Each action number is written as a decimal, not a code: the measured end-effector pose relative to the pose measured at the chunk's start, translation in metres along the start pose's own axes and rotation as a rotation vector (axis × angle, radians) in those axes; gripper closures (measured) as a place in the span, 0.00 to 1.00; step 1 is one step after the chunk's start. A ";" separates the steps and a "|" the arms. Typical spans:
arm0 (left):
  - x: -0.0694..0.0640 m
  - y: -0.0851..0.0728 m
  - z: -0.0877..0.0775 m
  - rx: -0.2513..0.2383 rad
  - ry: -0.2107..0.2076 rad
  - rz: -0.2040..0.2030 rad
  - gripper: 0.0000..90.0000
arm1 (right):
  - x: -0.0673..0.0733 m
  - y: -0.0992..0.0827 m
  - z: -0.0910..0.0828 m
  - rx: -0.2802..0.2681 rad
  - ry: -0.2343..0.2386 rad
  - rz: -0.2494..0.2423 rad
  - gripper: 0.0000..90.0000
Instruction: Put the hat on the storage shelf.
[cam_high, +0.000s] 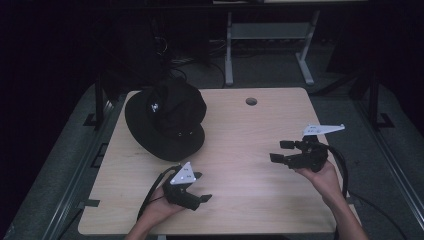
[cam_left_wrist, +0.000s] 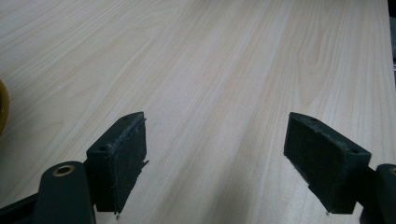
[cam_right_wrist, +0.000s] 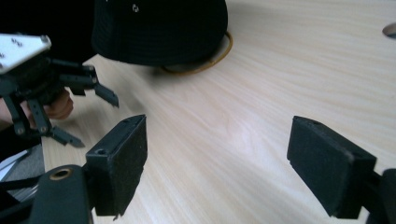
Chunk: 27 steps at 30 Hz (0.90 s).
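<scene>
A black bucket hat lies on the far left part of the light wooden table. In the right gripper view the hat shows a thin yellow edge under its brim. My left gripper is held low near the front edge, below the hat, its jaws open and empty. In its own view the left gripper looks over bare wood. My right gripper hovers at the right, pointing left, also open and empty. Its own view has the right gripper wide apart, with the left gripper farther off.
A round cable hole sits near the table's far edge and appears as the hole in the right gripper view. Behind the table stand a grey desk frame and cables on a dark floor. Bare wood lies between the two grippers.
</scene>
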<state>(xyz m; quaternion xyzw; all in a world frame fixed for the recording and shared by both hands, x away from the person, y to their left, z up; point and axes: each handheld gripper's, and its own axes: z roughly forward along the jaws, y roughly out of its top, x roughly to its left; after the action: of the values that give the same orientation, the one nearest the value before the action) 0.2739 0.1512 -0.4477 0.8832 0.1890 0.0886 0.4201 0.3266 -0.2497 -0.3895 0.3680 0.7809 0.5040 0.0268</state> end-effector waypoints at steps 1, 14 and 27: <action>0.000 0.000 0.000 0.001 0.002 0.003 0.23 | 0.000 -0.002 0.000 0.003 0.001 0.003 0.21; 0.000 0.000 -0.001 0.000 -0.001 -0.010 0.23 | 0.000 -0.027 -0.007 -0.005 -0.001 0.025 0.20; 0.000 0.000 -0.001 -0.002 -0.006 -0.016 0.23 | 0.003 -0.056 -0.014 0.003 -0.011 0.043 0.20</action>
<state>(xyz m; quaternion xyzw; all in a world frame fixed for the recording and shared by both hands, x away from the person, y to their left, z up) 0.2736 0.1515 -0.4473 0.8816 0.1946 0.0830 0.4220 0.2876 -0.2713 -0.4271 0.3874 0.7735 0.5012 0.0199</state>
